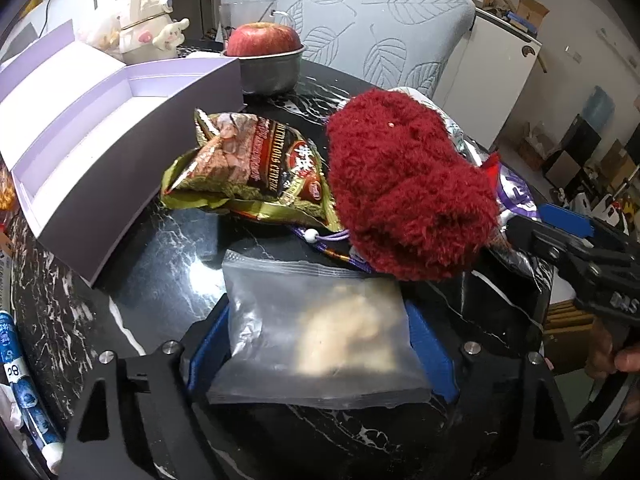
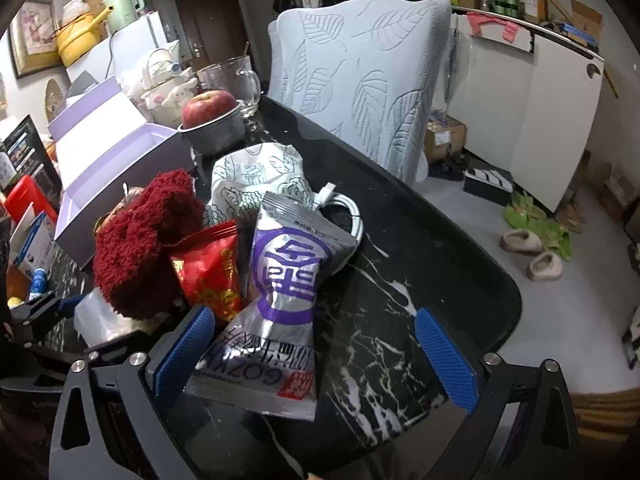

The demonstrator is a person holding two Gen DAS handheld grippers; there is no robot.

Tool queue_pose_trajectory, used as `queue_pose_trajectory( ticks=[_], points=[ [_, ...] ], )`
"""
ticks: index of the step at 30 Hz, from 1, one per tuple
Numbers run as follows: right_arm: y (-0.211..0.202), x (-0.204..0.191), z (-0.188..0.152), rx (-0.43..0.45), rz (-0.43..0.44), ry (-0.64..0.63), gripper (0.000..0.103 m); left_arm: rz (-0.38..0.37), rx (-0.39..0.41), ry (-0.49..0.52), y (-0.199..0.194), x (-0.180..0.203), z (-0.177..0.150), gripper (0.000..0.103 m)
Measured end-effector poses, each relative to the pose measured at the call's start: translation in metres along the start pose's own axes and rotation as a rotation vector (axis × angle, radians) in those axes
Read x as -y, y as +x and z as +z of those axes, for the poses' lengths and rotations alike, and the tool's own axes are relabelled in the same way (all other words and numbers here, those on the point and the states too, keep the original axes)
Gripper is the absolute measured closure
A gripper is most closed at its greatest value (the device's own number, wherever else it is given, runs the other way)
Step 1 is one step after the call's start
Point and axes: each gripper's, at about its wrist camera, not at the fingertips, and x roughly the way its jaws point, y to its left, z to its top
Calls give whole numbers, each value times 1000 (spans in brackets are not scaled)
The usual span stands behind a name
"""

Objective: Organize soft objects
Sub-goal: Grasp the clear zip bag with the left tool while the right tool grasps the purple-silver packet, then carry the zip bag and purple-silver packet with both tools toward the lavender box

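Observation:
A clear plastic bag (image 1: 320,320) with pale contents lies flat on the black marble table (image 1: 160,264). My left gripper (image 1: 316,320) has its blue pads (image 1: 204,344) against the bag's two sides. A fuzzy dark red sock bundle (image 1: 404,188) lies just beyond, beside a gold snack bag (image 1: 256,172). In the right wrist view a silver and purple packet (image 2: 280,292) lies between the wide-apart pads of my right gripper (image 2: 314,316). The left pad (image 2: 184,352) is next to it and the right pad stands well clear. A red packet (image 2: 208,272) and the red sock bundle (image 2: 140,244) sit to its left.
An open lilac box (image 1: 80,128) stands at the left. Behind it are an apple in a metal bowl (image 1: 268,56), a cream plush toy (image 1: 148,28) and a glass mug (image 2: 236,80). A white patterned cloth (image 2: 256,180) and a white cable (image 2: 344,208) lie farther back. A chair (image 2: 360,72) stands behind the table.

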Motion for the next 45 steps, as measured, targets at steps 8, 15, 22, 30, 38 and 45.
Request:
queue_pose_trajectory(
  ticks=[8, 15, 22, 30, 38, 45],
  points=[
    [15, 3, 0, -41, 87, 15, 45, -22, 0, 2, -2, 5, -1, 28],
    [8, 0, -8, -25, 90, -2, 63, -17, 7, 6, -9, 9, -10, 28],
    [-6, 1, -24, -18, 102, 7, 65, -21, 41, 9, -26, 18, -19, 28],
    [-31, -2, -41, 3, 161, 4, 71, -23, 98, 14, -53, 30, -32, 28],
    [-54, -18, -56, 38, 266, -29, 74, -10, 172, -1, -85, 32, -40, 28],
    [-75, -35, -56, 86, 377, -62, 75, 27, 249, -27, -115, 26, -40, 28]
  ],
)
